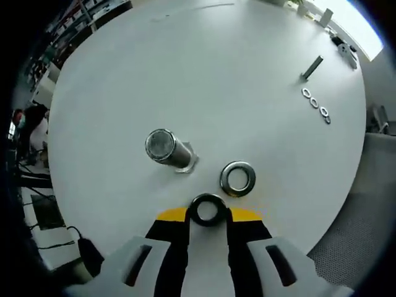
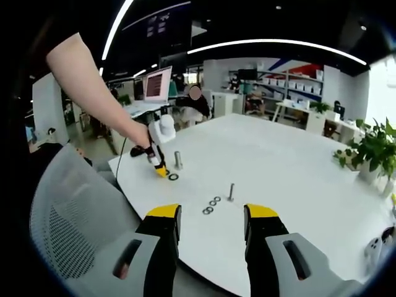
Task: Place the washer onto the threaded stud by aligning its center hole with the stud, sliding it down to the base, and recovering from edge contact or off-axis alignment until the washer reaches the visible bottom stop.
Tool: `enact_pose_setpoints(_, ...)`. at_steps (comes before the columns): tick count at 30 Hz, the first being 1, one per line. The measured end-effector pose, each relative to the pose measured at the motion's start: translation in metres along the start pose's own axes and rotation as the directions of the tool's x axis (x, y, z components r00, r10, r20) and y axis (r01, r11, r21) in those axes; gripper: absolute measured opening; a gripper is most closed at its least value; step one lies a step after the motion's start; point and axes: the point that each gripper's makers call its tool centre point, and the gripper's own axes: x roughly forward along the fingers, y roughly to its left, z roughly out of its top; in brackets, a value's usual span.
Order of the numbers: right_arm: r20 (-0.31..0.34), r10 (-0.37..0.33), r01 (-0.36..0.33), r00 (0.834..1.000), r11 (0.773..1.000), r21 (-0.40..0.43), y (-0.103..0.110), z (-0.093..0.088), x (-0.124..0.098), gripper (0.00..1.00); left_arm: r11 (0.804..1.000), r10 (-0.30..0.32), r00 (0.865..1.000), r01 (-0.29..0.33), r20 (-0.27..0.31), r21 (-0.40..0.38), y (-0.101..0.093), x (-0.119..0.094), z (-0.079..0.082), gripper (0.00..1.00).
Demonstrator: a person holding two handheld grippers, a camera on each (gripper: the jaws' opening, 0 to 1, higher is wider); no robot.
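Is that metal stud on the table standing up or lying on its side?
Upright. The threaded stud stands on the table in the right gripper view; the left gripper view looks down onto its round top.

stud (image 1: 166, 147) threads blurred, far washers (image 1: 315, 104) small, chair (image 2: 71, 204) cut off

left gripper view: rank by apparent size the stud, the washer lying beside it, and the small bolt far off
1. stud, largest
2. washer lying beside it
3. small bolt, smallest, though it lies much farther from the camera, so its true size is unsure
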Motion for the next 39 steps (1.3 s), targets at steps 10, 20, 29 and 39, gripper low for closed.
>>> enact_pose_setpoints(10,-0.009,0.000,0.000,1.000,1.000,-0.005,0.001,-0.002,0.001,0.43,1.000,0.006,0.998,-0.005,0.056,-0.002,0.000,-0.001,0.000,0.20)
enact_pose_setpoints(20,-0.013,0.001,-0.001,1.000,1.000,-0.007,0.001,-0.002,0.001,0.43,1.000,0.009,1.000,-0.009,0.026,0.007,0.000,-0.001,0.002,0.19)
enact_pose_setpoints(29,-0.011,-0.004,0.004,1.000,1.000,-0.007,0.000,-0.002,0.000,0.43,0.999,0.010,0.999,-0.012,0.039,0.039,-0.005,-0.003,0.001,0.19)
enact_pose_setpoints(39,-0.010,0.000,0.000,1.000,1.000,-0.007,0.000,-0.002,0.000,0.42,0.999,0.011,0.997,-0.015,0.081,0.049,-0.005,-0.016,0.005,0.19)
